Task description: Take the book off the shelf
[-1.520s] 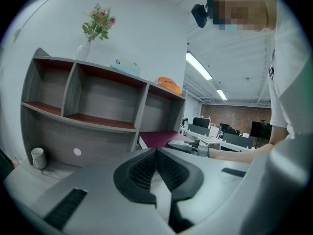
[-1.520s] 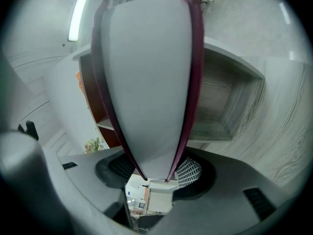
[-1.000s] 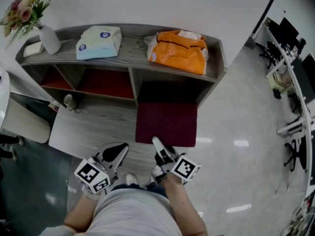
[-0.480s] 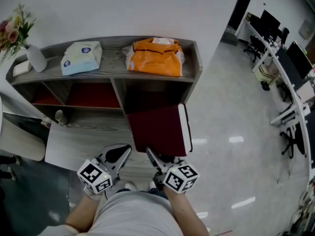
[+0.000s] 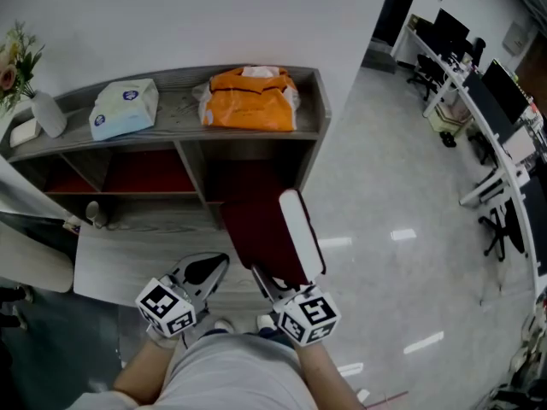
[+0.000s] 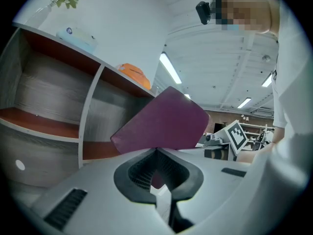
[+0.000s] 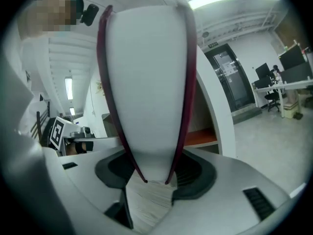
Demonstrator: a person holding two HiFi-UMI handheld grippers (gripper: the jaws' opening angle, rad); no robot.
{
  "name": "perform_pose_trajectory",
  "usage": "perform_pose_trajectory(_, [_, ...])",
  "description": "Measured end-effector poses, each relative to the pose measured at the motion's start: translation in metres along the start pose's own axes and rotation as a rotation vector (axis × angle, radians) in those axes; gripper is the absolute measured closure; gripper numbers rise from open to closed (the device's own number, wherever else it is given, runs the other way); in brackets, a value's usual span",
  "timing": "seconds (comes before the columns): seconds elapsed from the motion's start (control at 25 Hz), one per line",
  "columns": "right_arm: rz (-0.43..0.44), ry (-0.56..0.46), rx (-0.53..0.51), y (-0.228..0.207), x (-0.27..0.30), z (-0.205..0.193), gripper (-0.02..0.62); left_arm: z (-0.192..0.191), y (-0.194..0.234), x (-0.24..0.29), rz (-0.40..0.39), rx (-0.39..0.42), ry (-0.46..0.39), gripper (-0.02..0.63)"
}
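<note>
— Right gripper [image 7: 152, 181]?
— Pinching the maroon book [image 7: 146, 82] by its near edge; white pages face it; the book rises tilted straight ahead, with the shelf [image 5: 179, 101] beyond.
— Left gripper [image 6: 156, 153]?
— Pressed together, empty; the book is just to its right.

The grey wooden shelf unit [image 5: 178, 101] looks matt and grainy; the maroon hardcover book [image 5: 256, 229] is matt; the pale floor [image 5: 385, 186] is glossy.

Ceiling strip lights [image 6: 171, 68] glare on the glossy floor [image 5: 376, 195]; gripper views bend, dark-cornered.
</note>
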State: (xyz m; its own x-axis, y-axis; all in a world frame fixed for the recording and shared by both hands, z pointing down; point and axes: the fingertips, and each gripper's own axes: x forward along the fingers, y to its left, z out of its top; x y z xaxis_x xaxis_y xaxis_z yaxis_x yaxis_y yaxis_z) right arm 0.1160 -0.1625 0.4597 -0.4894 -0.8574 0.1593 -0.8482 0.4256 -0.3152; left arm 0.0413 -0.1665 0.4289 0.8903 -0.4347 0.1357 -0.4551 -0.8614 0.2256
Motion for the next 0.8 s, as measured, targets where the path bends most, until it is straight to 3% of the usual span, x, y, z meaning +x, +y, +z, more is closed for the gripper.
perform_pose_trajectory(0.28, [-0.029,0.009,-0.053,-0.0032,-0.0054,-0.0033,0.368,-0.0051,-0.0025,0.0043,-0.018,-0.003,0.009,0.591])
perform_pose_trajectory(0.8, [-0.042,0.016,-0.051,-0.0067,-0.0098,-0.0064,0.368,-0.0089,-0.0021,0.0031,-0.009,-0.007,0.015,0.591])
